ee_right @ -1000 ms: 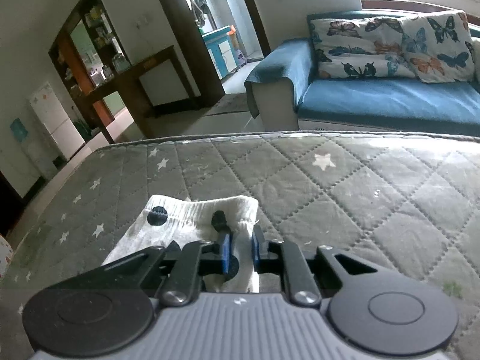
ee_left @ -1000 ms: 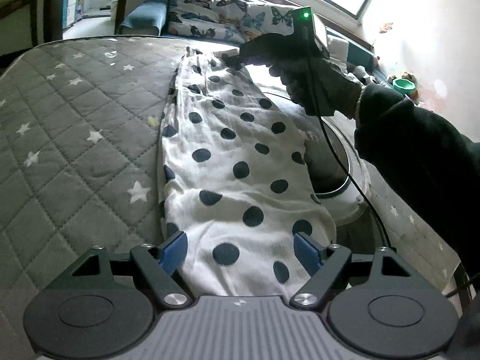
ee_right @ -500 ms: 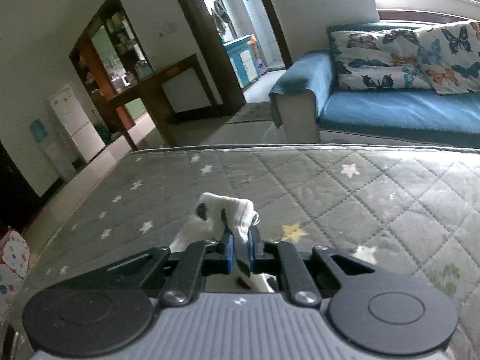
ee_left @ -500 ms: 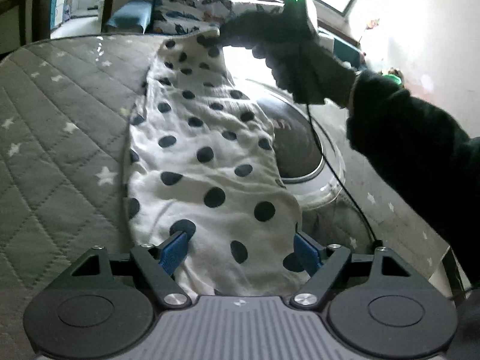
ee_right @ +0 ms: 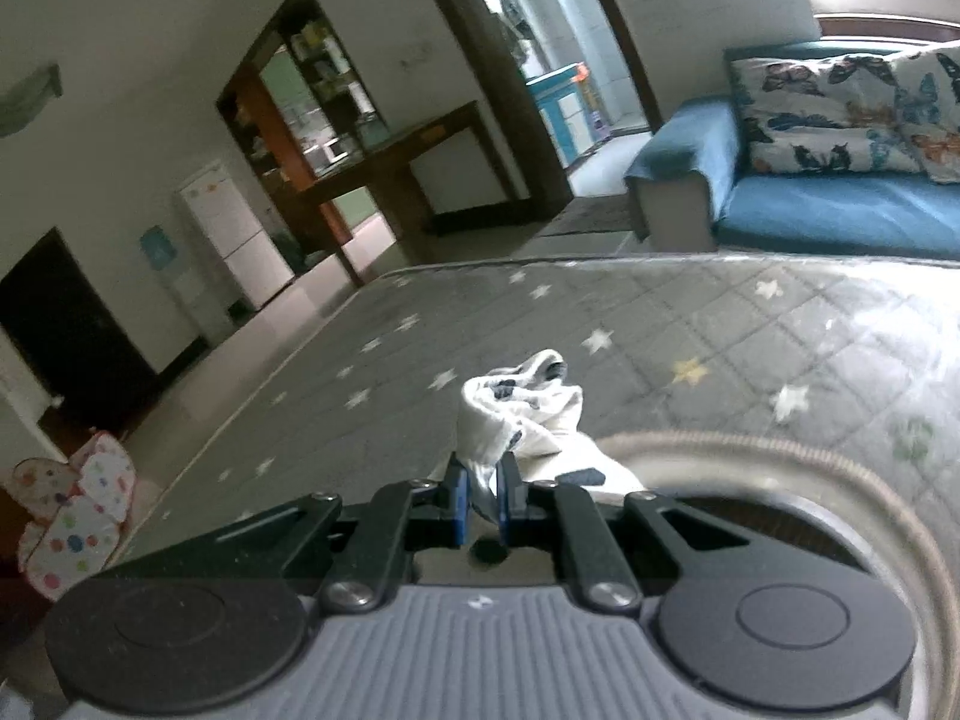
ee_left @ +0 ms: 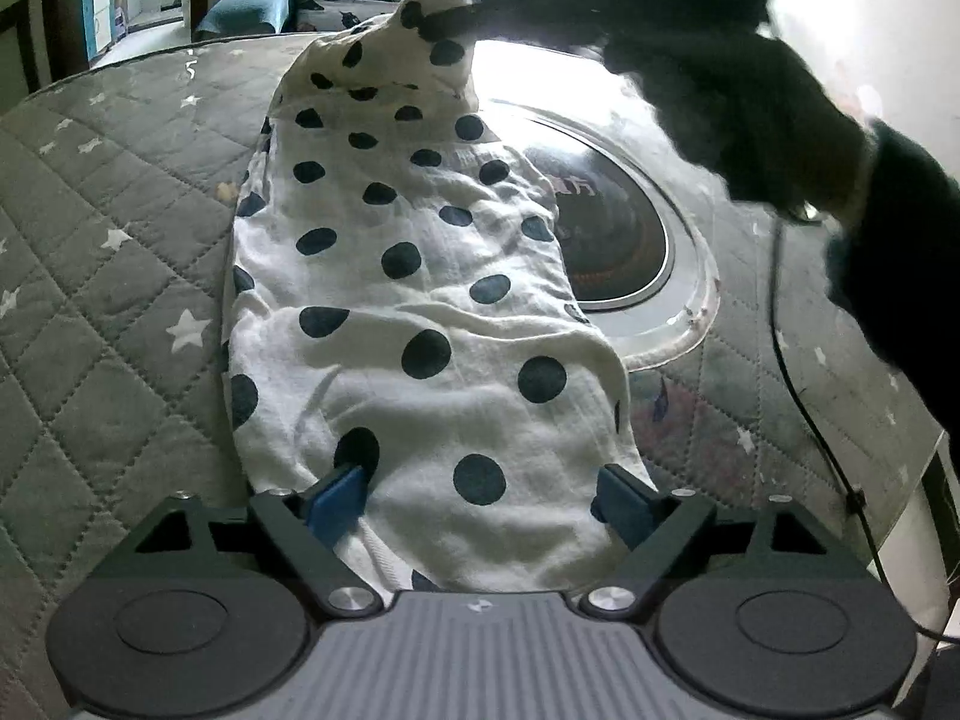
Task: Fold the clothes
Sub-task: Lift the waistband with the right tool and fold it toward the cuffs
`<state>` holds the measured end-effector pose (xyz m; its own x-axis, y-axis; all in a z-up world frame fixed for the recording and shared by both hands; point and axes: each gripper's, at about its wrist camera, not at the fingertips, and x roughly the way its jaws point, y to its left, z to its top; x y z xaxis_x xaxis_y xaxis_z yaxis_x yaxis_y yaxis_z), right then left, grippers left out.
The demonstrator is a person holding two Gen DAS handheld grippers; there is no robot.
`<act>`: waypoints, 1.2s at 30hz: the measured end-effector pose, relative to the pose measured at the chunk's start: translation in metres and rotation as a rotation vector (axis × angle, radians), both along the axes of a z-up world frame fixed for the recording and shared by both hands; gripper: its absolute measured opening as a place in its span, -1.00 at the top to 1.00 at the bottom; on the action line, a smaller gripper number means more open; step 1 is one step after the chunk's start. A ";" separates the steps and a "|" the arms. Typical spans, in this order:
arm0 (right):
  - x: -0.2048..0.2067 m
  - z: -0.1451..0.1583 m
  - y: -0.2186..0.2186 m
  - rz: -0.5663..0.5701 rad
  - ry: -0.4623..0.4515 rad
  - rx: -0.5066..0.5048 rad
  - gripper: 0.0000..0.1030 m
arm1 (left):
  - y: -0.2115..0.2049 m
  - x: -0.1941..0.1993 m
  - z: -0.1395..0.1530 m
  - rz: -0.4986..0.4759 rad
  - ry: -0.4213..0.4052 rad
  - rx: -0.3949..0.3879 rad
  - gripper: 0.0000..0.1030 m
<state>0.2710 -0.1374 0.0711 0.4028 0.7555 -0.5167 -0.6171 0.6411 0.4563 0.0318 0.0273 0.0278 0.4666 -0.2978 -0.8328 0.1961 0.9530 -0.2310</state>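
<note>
A white garment with dark polka dots (ee_left: 414,276) lies lengthwise on the grey star-quilted mattress (ee_left: 102,276). My left gripper (ee_left: 480,501) is open, its blue pads either side of the garment's near end, which lies between them. My right gripper (ee_right: 480,501) is shut on the garment's far end (ee_right: 522,414) and holds it lifted off the mattress. In the left wrist view the right gripper (ee_left: 456,15) shows at the top, pinching the raised far end.
A round glass-topped appliance (ee_left: 636,240) lies on the mattress under the garment's right side; its rim also shows in the right wrist view (ee_right: 780,450). A black cable (ee_left: 798,396) hangs at right. A blue sofa with butterfly cushions (ee_right: 840,180) stands beyond the mattress.
My right gripper has lifted the garment's far end off the mattress and carried it toward the left gripper. The garment now bunches and looks shorter. My left gripper stays open.
</note>
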 end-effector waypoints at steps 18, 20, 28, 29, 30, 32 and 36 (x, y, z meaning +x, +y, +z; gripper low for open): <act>-0.172 0.005 -0.030 0.243 0.066 0.084 0.86 | 0.000 -0.004 0.000 -0.011 -0.026 0.009 -0.70; -0.187 -0.002 -0.029 0.274 0.065 0.047 0.87 | 0.001 -0.005 0.000 -0.016 -0.032 0.007 -0.70; -0.193 -0.020 -0.024 0.305 0.113 -0.019 0.87 | 0.001 -0.013 0.007 -0.010 -0.050 0.022 -0.71; -0.195 -0.021 -0.024 0.308 0.110 -0.024 0.87 | 0.001 -0.016 0.008 -0.008 -0.054 0.024 -0.72; -0.196 -0.021 -0.026 0.309 0.107 -0.027 0.87 | 0.002 -0.019 0.011 -0.007 -0.057 0.025 -0.72; -0.199 -0.022 -0.027 0.309 0.095 -0.035 0.87 | 0.004 -0.025 0.016 -0.005 -0.065 0.030 -0.73; -0.200 -0.019 -0.026 0.314 0.046 -0.057 0.87 | 0.003 -0.043 0.028 -0.011 -0.082 0.044 -0.73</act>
<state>0.0705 -0.1634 0.0520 0.1302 0.8086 -0.5737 -0.7683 0.4481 0.4571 -0.0109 0.0308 0.0563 0.5306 -0.2673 -0.8044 0.2228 0.9596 -0.1719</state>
